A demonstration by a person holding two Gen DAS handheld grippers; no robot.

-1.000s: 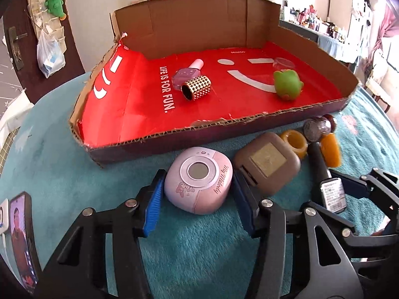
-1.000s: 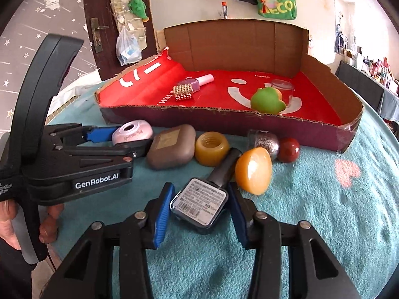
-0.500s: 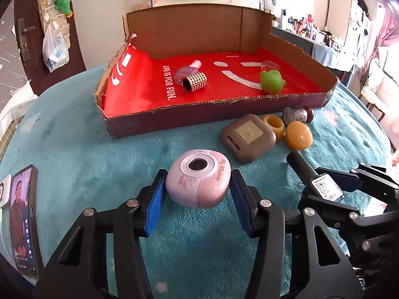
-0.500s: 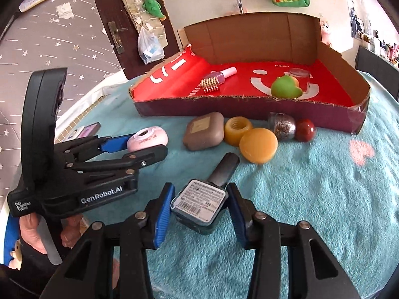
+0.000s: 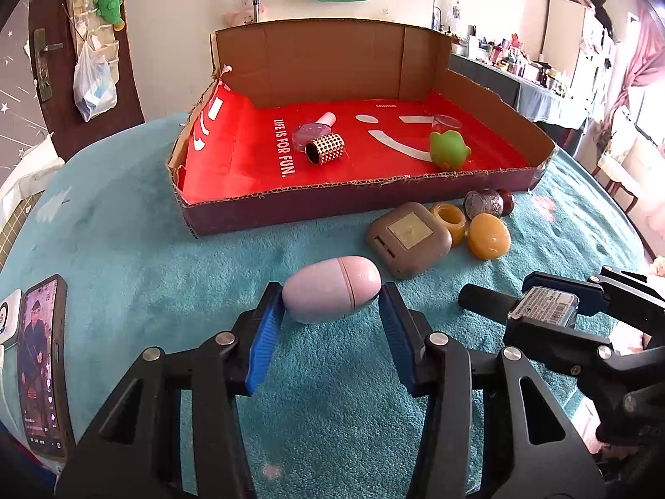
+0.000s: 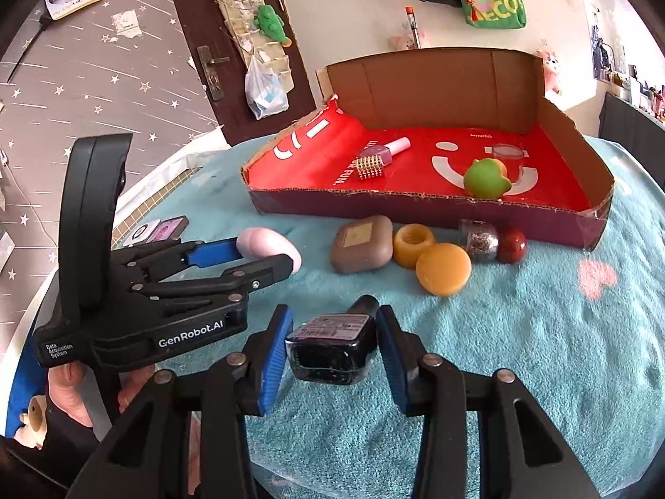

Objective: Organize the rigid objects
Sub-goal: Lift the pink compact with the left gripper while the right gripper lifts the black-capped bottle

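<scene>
Pink egg-shaped plastic case [image 5: 331, 294] sits between the blue pads of the left gripper [image 5: 330, 326], pinched across its long axis and lifted a little clear of the teal plush tablecloth [image 5: 137, 249]. Those jaws are closing on it; the left pad presses the shell, while at the right pad I cannot tell whether there is a hairline gap. Beside it, the right gripper [image 6: 332, 347] has a dark square glass bottle with a black cap [image 6: 332, 347] clamped between its pads, label side up, and its jaws are closing too.

Both loads look bound for the shallow cardboard tray with the red lining [image 5: 490, 100], which lies ahead, well apart from both grippers.

To do this step well, I would keep each squeeze firm, since the rounded pink shell could squirt out of flat pads. Carry both high enough to clear the tray's ragged front wall, and pass over the brown rounded square case [image 5: 409, 239] and the amber disc [image 5: 488, 236] without brushing them. Set down on bare red lining, away from the green frog toy [image 5: 448, 149] and the studded gold cylinder [image 5: 326, 148].
</scene>
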